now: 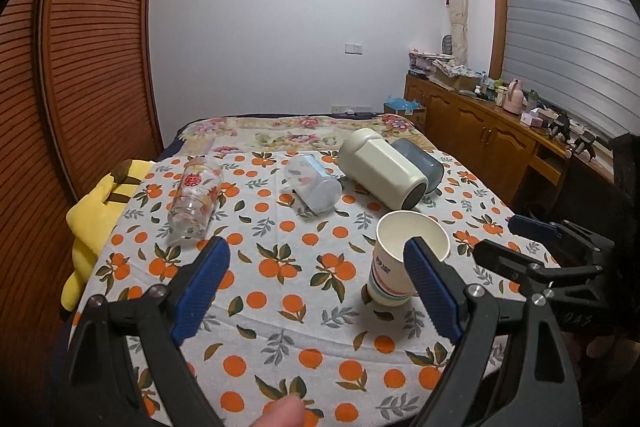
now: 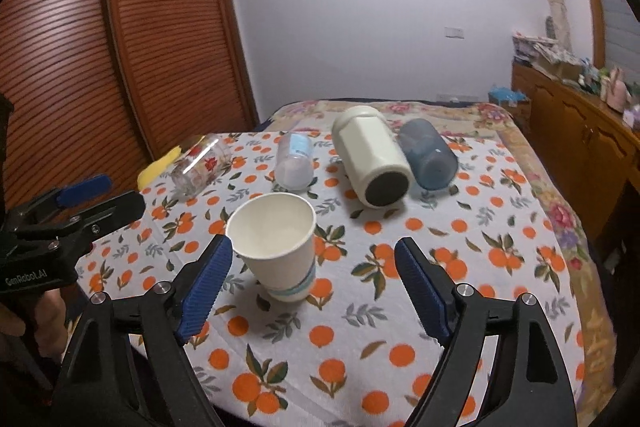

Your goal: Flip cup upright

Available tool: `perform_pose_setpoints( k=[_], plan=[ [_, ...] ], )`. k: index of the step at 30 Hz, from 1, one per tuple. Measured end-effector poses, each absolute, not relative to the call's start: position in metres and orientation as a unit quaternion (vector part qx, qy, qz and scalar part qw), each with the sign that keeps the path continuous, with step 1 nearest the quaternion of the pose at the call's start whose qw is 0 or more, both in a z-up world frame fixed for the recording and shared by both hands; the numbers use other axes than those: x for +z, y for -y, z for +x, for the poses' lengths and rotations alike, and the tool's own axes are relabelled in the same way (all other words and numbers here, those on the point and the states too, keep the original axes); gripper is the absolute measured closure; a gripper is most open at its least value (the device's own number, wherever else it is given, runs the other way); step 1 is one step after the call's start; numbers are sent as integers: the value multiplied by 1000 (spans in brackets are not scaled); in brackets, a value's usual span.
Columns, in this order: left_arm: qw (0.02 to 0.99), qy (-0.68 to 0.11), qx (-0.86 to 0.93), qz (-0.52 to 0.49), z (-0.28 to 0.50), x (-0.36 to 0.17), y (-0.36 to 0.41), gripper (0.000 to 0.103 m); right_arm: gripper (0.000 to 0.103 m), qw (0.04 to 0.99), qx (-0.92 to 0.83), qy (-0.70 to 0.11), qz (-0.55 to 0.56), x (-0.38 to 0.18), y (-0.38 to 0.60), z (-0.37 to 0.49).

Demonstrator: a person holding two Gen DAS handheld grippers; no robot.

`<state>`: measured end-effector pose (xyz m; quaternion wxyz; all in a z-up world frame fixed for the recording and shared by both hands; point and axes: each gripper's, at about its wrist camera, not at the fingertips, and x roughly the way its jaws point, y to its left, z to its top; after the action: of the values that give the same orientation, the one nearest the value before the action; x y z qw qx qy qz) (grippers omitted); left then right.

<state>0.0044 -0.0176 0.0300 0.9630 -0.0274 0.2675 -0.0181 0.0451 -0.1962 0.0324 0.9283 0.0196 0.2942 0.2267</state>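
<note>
A: So, where's the paper cup [image 2: 276, 247]?
B: Upright on the orange-print cloth [image 2: 400, 347], mouth up. Both tongs, left tongs [image 1: 316, 279] and right tongs [image 2: 316, 275], gape empty; four cups lie sideways behind.

paper cup [image 2: 276, 243]: 1 standing up | glass cup [image 2: 200, 167]: 1 lying down | clear plastic cup [image 2: 295, 163]: 1 lying down | cream mug [image 2: 372, 157]: 1 lying down | blue-grey cup [image 2: 429, 155]: 1 lying down | grippers: 2

Orange-print cloth [image 2: 360, 307] covers the bed, a yellow plush toy [image 1: 90, 223] sits at its edge, plus a slatted wooden wardrobe [image 2: 168, 39] and a cluttered sideboard [image 1: 480, 131].
</note>
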Motion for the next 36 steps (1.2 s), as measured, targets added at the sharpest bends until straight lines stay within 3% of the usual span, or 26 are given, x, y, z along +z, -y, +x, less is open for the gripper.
perform_pose_setpoints(
  k=[36],
  plan=[
    [960, -280, -9, -15, -16, 15, 18, 14, 17, 939, 199, -279, 35, 25, 205, 17]
  ],
)
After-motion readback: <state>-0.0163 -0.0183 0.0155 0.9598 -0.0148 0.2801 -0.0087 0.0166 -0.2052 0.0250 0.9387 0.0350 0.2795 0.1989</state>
